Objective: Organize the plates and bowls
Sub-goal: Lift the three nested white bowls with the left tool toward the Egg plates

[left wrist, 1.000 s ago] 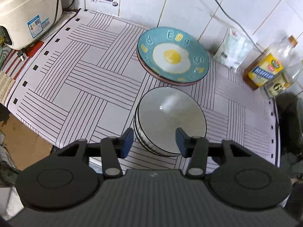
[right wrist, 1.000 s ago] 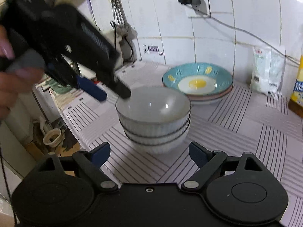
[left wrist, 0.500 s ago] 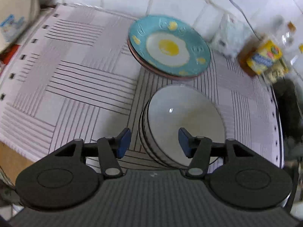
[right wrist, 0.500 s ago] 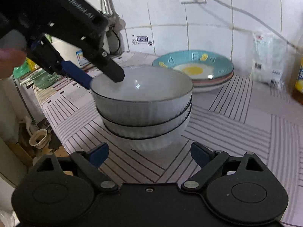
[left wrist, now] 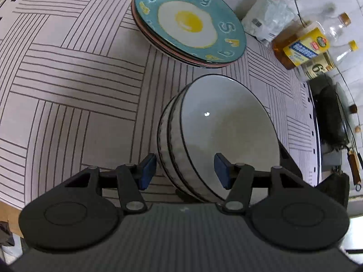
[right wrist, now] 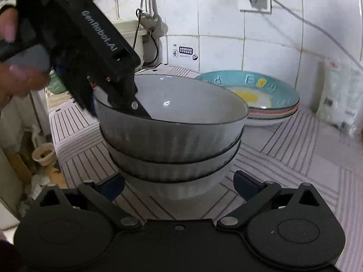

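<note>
Plates [left wrist: 189, 23] — "Egg" lettering; bowls [left wrist: 226, 133]

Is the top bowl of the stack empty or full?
Empty: the top bowl shows a bare grey inside; only one finger of the left gripper reaches in.

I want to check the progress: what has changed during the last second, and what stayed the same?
The left gripper came down over the bowl stack, its open jaws now straddling the near rim. The right gripper moved closer, still open. Nothing is gripped. The plate stack stayed put.
</note>
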Demonstrator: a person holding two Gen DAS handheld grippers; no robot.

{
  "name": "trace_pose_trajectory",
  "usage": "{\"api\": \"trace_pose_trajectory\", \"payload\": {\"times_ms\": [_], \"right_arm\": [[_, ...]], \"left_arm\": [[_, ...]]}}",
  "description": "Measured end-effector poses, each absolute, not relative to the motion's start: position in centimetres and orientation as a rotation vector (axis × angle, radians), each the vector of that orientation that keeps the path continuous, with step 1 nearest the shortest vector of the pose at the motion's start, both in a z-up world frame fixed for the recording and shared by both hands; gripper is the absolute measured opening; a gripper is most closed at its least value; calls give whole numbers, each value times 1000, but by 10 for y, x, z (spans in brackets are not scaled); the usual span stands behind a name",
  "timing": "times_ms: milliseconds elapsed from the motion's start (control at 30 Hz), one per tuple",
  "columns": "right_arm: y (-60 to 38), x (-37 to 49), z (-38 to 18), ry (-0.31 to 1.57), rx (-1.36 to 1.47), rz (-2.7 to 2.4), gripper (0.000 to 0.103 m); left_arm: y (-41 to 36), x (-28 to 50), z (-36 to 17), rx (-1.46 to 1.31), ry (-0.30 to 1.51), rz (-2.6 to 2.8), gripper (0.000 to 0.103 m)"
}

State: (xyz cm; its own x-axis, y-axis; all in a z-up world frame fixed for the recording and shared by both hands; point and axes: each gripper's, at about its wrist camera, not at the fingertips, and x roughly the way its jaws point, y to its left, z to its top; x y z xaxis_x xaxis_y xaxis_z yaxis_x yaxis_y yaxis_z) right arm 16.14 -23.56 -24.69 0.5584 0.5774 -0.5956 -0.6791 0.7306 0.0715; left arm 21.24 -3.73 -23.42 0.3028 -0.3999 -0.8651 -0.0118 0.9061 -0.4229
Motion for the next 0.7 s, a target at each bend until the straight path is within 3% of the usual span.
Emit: {"api": "trace_pose_trajectory", "payload": {"times_ms": [300,433,700], "right_arm": [[-226,162,-250,644,-99,734,103],[-225,164,-253,644,-70,727,103],[-221,162,-253,652,-45,698,102]], "left_arm": [[-23,225,-245,-426,1174,-265,55],[-23,233,-242,-408,1164,-308,41],[-28,241,-241,-393,1191,-289,42]]}}
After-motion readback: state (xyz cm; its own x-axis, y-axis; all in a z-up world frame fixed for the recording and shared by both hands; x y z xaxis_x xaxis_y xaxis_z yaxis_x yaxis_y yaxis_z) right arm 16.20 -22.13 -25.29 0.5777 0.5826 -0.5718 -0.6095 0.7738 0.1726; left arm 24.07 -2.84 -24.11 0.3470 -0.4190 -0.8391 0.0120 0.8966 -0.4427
